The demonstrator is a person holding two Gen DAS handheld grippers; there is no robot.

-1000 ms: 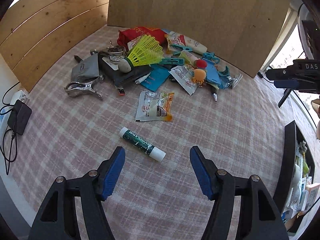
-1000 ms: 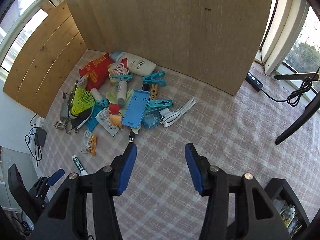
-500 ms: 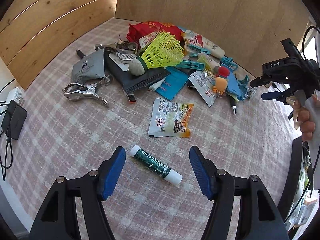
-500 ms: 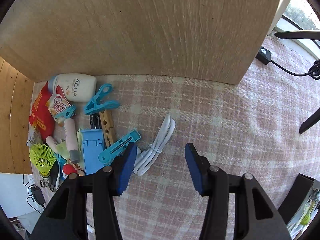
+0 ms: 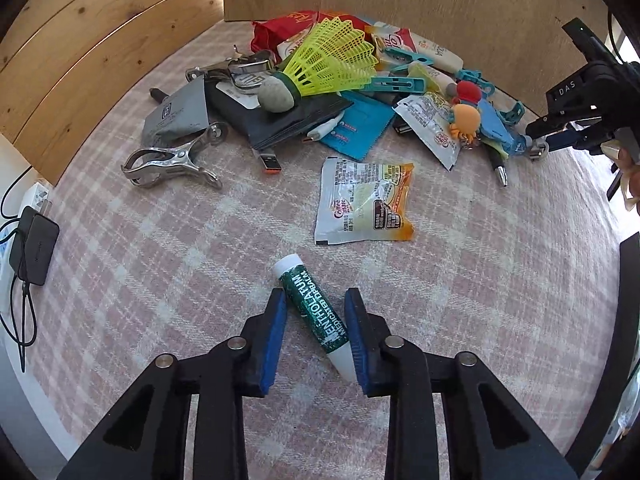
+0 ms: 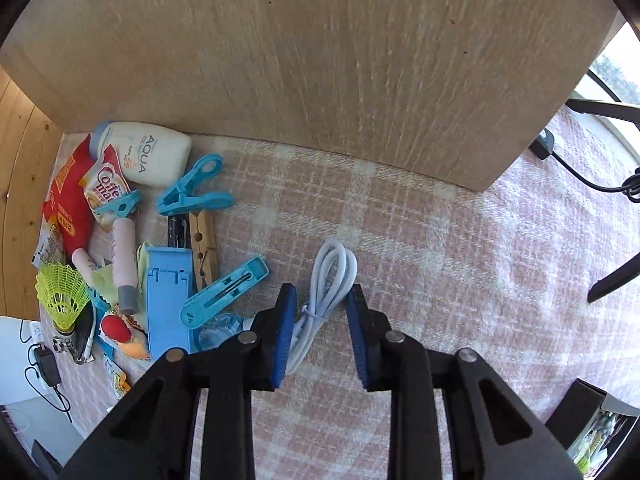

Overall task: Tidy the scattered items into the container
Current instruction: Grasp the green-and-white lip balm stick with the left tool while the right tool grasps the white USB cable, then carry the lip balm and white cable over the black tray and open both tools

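Observation:
A green Mentholatum lip balm tube point(image 5: 316, 312) lies on the pink plaid cloth between the blue pads of my left gripper point(image 5: 316, 300); the jaws have narrowed around it and the right pad touches its white end. A coiled white cable point(image 6: 326, 294) lies between the pads of my right gripper point(image 6: 322, 298), whose jaws are partly closed around it with a gap on the right side. The right gripper also shows at the right edge of the left wrist view point(image 5: 576, 120). The black container point(image 5: 624, 320) stands at the right edge.
A pile of items lies at the back: a yellow shuttlecock point(image 5: 332, 64), a metal clip point(image 5: 168, 162), a Coffee-mate sachet point(image 5: 364, 202), blue pegs point(image 6: 224, 298), a white AQUA tube point(image 6: 148, 154), a blue phone stand point(image 6: 168, 300). A wooden board point(image 6: 320, 60) stands behind. A charger point(image 5: 34, 250) lies at the left.
Both grippers moved down and forward and narrowed their jaws, the left around the lip balm tube, the right around the white cable.

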